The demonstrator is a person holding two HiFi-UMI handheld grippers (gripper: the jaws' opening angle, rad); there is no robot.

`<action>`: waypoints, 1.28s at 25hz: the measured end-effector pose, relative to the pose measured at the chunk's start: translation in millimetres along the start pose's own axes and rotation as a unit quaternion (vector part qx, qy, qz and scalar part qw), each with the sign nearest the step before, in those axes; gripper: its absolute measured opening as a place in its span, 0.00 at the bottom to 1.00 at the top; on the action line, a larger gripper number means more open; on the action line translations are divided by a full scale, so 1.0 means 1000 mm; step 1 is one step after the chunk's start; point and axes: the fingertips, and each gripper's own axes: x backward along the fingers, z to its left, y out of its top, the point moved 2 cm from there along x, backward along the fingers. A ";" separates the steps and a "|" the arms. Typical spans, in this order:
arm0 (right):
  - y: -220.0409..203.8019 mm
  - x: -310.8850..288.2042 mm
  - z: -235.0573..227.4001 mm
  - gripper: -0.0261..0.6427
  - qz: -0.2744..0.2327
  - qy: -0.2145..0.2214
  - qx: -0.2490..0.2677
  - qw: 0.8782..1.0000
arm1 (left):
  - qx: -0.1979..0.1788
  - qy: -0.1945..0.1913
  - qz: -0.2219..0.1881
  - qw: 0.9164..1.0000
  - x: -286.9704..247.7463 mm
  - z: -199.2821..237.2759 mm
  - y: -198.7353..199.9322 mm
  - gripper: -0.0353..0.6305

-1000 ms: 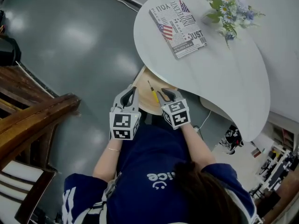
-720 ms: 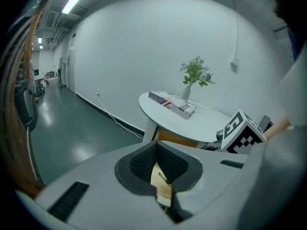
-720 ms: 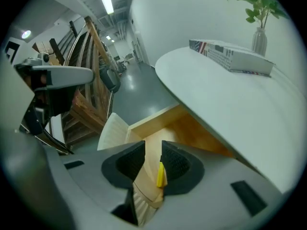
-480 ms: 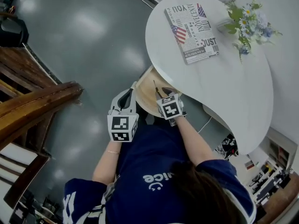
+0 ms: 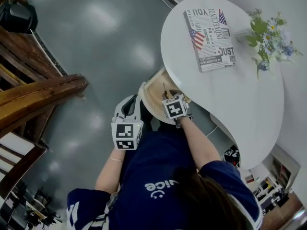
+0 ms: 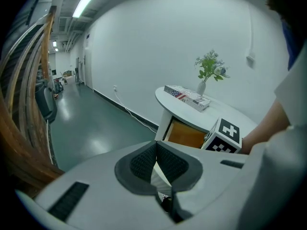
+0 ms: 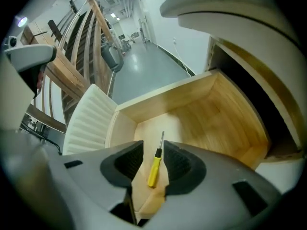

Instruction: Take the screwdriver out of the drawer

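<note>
Reaching into the open drawer (image 7: 225,119) for the grasp: the right gripper (image 7: 153,146), jaws wide and just opened further, hangs above the screwdriver (image 7: 153,169), which lies on the drawer's wooden floor, framed between the pads but untouched. The next move probably calls for lowering until the pads flank the yellow handle, then closing. The left gripper (image 6: 155,147) is closed and empty, outside the drawer's edge.

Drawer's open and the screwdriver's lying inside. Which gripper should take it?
Right. The right gripper points down into the drawer; its jaws have just been opening and stand either side of the yellow screwdriver, not yet pressing it. The left gripper is shut and hangs outside the drawer.
</note>
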 end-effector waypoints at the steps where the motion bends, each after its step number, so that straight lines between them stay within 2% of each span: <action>1: -0.001 -0.002 0.000 0.25 0.002 0.002 0.002 1.000 | 0.002 0.004 0.001 1.000 0.001 0.000 -0.001 0.06; 14: -0.012 -0.045 -0.003 0.25 0.065 0.010 0.053 0.996 | 0.024 0.045 0.021 0.998 0.010 0.007 -0.022 0.06; 19: -0.024 -0.058 -0.006 0.28 0.096 0.013 0.056 0.994 | 0.030 0.061 0.033 0.997 0.014 0.012 -0.030 0.06; 32: -0.047 -0.086 -0.005 0.29 0.170 0.007 0.109 0.979 | 0.047 0.096 0.037 0.994 0.028 0.021 -0.042 0.06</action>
